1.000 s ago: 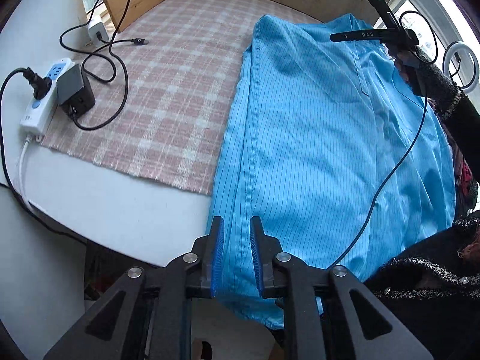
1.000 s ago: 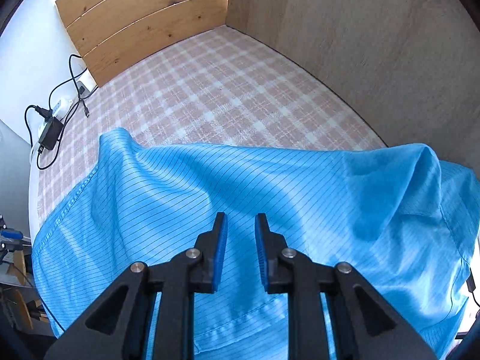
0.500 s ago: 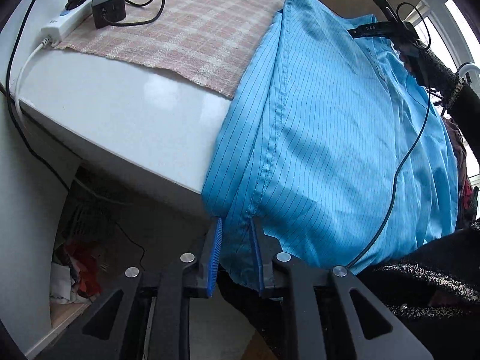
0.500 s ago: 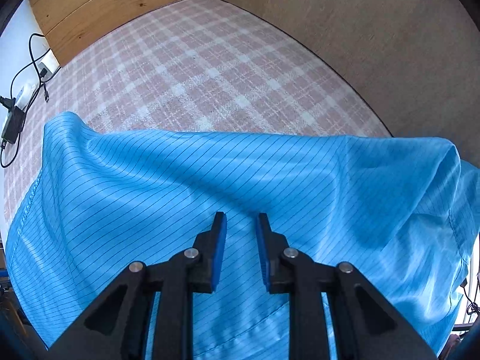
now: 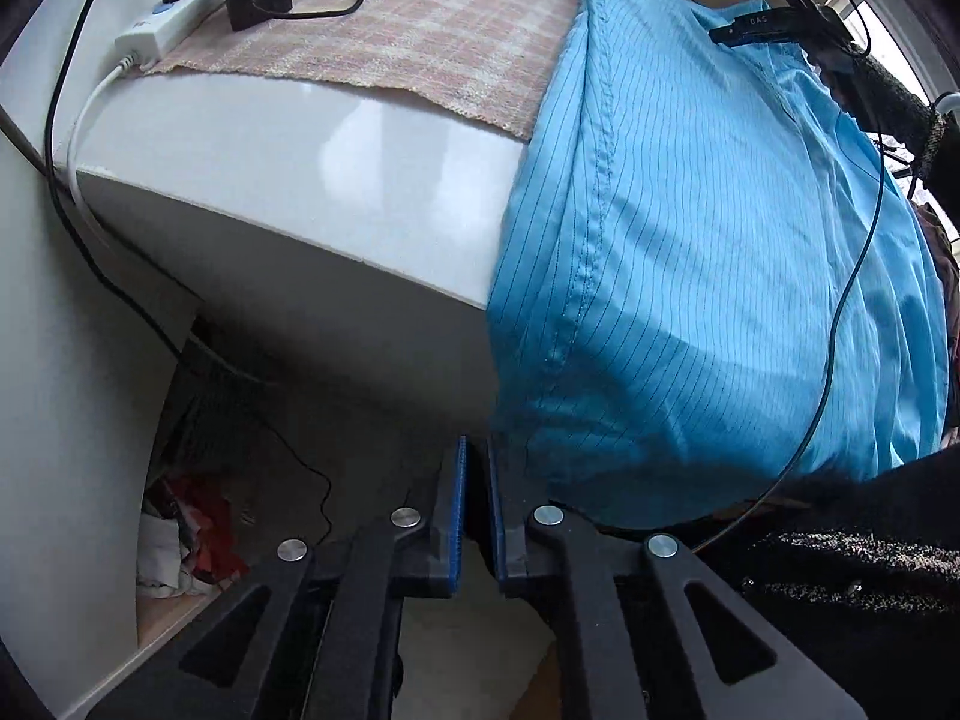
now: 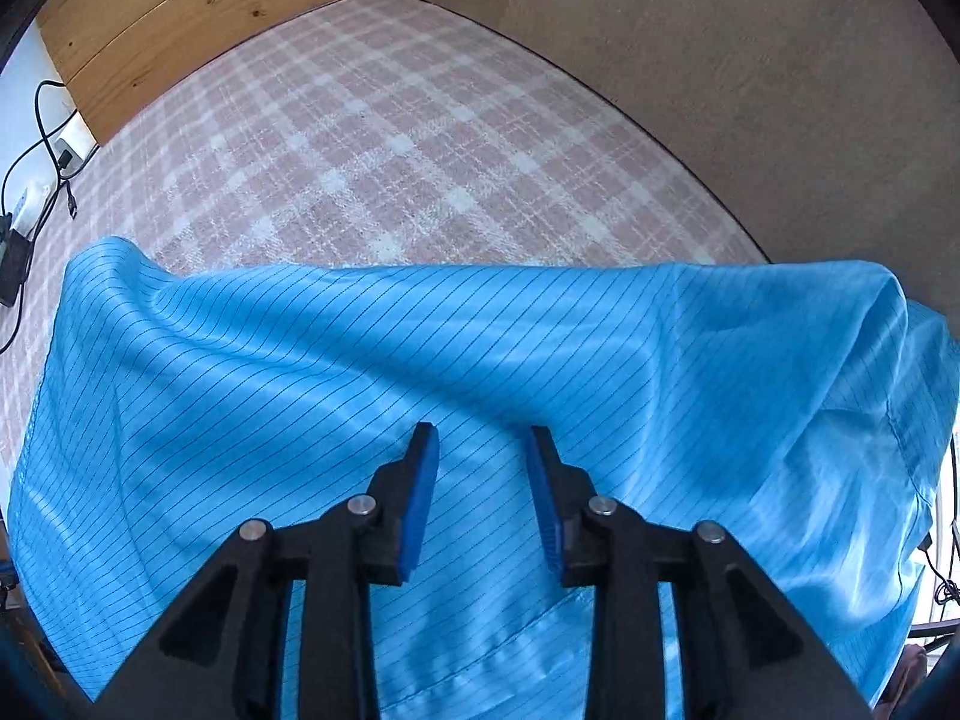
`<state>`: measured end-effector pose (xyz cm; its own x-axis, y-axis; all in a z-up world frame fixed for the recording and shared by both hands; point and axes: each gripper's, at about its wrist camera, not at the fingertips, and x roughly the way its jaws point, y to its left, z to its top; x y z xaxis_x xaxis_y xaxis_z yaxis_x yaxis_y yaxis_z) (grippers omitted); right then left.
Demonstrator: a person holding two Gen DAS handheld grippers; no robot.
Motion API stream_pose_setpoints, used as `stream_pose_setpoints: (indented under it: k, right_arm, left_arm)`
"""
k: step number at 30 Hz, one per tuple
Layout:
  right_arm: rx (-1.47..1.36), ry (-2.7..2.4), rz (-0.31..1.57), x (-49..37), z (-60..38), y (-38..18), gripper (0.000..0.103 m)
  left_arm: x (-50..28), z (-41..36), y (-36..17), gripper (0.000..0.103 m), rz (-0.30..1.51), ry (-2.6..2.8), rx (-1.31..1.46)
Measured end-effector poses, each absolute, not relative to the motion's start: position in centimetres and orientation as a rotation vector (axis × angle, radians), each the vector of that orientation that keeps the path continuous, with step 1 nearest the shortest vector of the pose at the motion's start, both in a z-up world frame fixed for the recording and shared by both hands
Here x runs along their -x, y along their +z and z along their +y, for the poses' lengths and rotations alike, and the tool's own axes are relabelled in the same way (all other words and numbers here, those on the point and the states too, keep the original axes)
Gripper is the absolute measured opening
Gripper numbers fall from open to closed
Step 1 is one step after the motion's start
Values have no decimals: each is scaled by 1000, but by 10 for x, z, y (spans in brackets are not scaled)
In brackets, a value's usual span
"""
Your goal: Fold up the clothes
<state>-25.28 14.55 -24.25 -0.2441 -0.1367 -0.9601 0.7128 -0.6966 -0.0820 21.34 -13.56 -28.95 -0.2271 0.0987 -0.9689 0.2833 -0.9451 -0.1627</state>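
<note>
White table [image 5: 312,180] under plaid cloth [image 6: 390,138] | blue striped garment [image 6: 420,348] hangs over the edge | left gripper [image 5: 474,468] fingers nearly together, grip unclear | right gripper [image 6: 483,456] spreading above the fabric

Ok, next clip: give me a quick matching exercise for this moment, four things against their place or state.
Things:
1. blue garment
2. power strip
3. checked cloth
4. right gripper

Places or states:
A. spread flat on the tabletop
B. jaws opening, nothing pinched
C. drapes over the table edge
D. near the table's far corner, plugs in it

Pairs: 1-C, 2-D, 3-A, 4-B
</note>
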Motion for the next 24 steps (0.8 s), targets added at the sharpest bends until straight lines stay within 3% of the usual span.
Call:
stream_pose_setpoints:
  k: [3, 4, 5, 7, 8, 16, 19, 22, 24]
  right_arm:
    - [-1420, -1996, 707, 239, 146, -222, 35]
    - [-1384, -1993, 674, 232, 145, -209, 35]
    - [-1359, -1956, 633, 222, 138, -197, 40]
    - [-1316, -1866, 550, 202, 122, -173, 57]
    - [-1298, -1814, 550, 193, 108, -166, 63]
    - [-1280, -1627, 897, 156, -51, -201, 63]
    - [-1391, -1583, 770, 163, -59, -219, 63]
    - [-1321, -1635, 488, 159, -32, -181, 63]
    - [-1263, -1708, 413, 156, 5, -147, 63]
  left_arm:
    - [-217, -144, -277, 19, 494, -2369, -1827]
    - [-218, -148, -273, 26, 514, -2389, -1805]
    - [-218, -150, -271, 34, 527, -2409, -1792]
    - [-216, -152, -272, 39, 532, -2439, -1789]
    - [-216, -153, -272, 39, 535, -2455, -1788]
    - [-226, -155, -274, 39, 510, -2495, -1797]
    - [-229, -161, -263, 39, 496, -2500, -1765]
    - [-225, -175, -237, 39, 479, -2533, -1723]
    - [-214, -176, -221, 39, 454, -2583, -1704]
